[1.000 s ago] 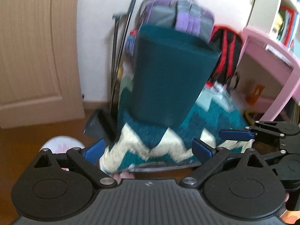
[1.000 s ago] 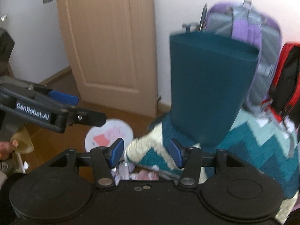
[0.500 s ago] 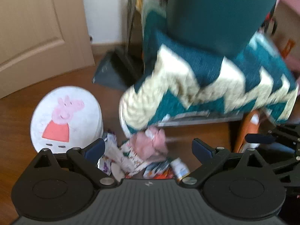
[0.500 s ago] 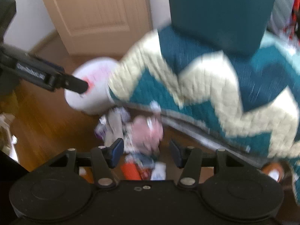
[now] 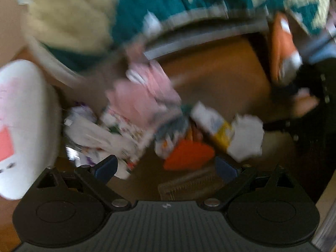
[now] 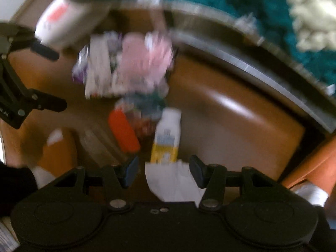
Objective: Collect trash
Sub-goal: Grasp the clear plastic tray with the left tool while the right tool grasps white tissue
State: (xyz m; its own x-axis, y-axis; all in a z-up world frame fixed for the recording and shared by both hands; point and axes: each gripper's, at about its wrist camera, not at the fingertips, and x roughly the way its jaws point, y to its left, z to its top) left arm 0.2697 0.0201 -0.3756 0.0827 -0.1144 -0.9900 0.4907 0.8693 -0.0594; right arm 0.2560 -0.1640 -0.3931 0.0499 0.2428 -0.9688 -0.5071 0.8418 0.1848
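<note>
Both views are blurred by motion. A heap of trash lies on the brown floor: a pink crumpled wrapper (image 5: 142,92) (image 6: 145,61), an orange packet (image 5: 189,154) (image 6: 124,132), a small white and yellow bottle (image 5: 212,124) (image 6: 167,138), a crumpled white paper (image 5: 245,138) (image 6: 172,180) and printed white wrappers (image 5: 117,134) (image 6: 96,69). My left gripper (image 5: 166,168) is open and empty just above the orange packet. My right gripper (image 6: 164,169) is open, its fingers either side of the white paper and the bottle's end.
A white bin with a pink pig picture (image 5: 19,124) (image 6: 58,21) stands left of the heap. A teal and cream zigzag blanket (image 5: 147,6) (image 6: 241,6) hangs over a chair behind it. A flat brown ridged object (image 5: 187,185) lies near my left fingers.
Both grippers have tilted down and dropped from facing the chair and door to close above the trash heap. Both have stayed open.
</note>
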